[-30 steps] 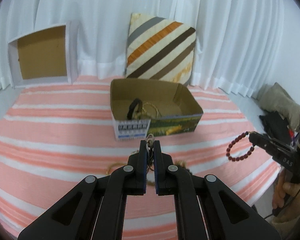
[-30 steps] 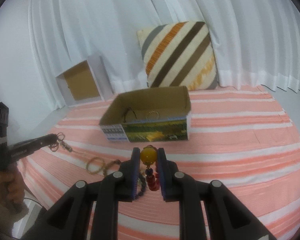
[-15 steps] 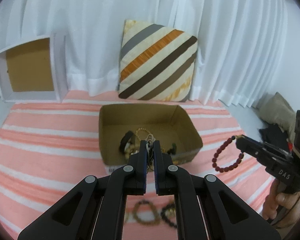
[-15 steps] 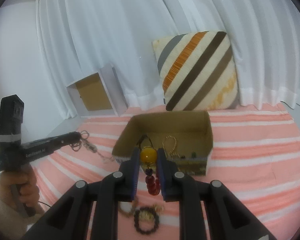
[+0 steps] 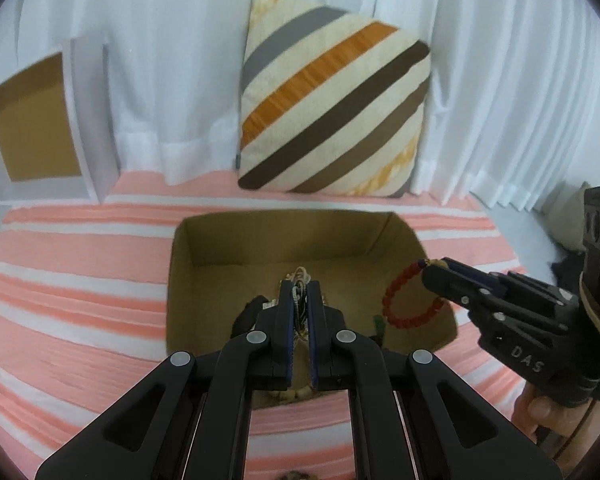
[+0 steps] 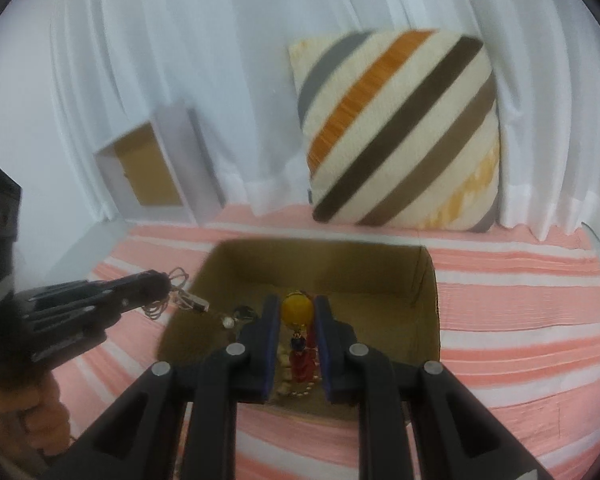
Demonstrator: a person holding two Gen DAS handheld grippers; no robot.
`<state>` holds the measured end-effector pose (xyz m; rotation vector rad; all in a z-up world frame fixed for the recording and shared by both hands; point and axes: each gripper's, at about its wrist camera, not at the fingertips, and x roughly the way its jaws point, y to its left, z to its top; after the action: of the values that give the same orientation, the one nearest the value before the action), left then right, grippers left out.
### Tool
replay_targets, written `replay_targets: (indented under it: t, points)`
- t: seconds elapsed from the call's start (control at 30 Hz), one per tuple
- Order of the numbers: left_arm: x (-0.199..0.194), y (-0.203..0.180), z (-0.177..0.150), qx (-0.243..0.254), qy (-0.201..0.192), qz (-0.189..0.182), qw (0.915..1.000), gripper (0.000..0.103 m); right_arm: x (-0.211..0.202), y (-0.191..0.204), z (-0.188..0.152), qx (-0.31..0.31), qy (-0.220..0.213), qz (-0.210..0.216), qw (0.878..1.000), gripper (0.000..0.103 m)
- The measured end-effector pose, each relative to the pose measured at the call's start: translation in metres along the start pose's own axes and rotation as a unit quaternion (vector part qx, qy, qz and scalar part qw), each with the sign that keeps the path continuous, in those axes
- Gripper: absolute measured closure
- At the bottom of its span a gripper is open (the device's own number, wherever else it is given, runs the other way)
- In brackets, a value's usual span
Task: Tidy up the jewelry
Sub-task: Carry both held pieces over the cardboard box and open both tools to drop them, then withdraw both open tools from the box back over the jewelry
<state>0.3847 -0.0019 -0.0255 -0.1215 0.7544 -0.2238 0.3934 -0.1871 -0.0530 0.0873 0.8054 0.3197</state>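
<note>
Cardboard, plain brown and open-topped: the cardboard box [image 5: 300,248] is our landmark, and both pieces hang right above it. Our left gripper [image 5: 299,296] pinches a thin wire-and-chain necklace [image 6: 188,300] that trails over the box's near left corner. Our right gripper [image 6: 297,312] clamps a glossy amber bead, with the red beaded bracelet [image 5: 404,300] looping below it over the box's right side. Inside the box we make out a dark band [image 5: 246,316] and pale beads, blurred, so some jewelry is already stowed. We judge the job well along: two releases remain. Behind the box leans a striped cushion [image 5: 332,100], soft and woven; beneath it, a pink striped cloth [image 5: 80,280].
</note>
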Motion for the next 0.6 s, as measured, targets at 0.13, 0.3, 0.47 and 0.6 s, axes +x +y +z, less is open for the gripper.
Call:
replay_targets:
  t: [0.13, 0.3, 0.47, 0.6]
  points:
    - [0.019, 0.003, -0.003, -0.001, 0.014, 0.019, 0.9997, 0.087, 0.024, -0.015, -0.002, 0.016, 0.022, 0.003, 1.000, 0.079]
    - [0.018, 0.005, -0.005, 0.008, -0.007, 0.045, 0.9989, 0.035, 0.028, -0.027, -0.007, 0.025, 0.013, -0.019, 0.999, 0.044]
    - [0.018, 0.000, -0.009, 0.019, -0.011, 0.050, 0.9985, 0.011, 0.030, -0.032, -0.014, 0.032, 0.014, -0.042, 0.998, 0.043]
    - [0.006, -0.010, -0.015, 0.026, -0.033, 0.087, 0.9954, 0.002, 0.022, -0.029, -0.023, 0.027, 0.005, -0.053, 0.998, 0.043]
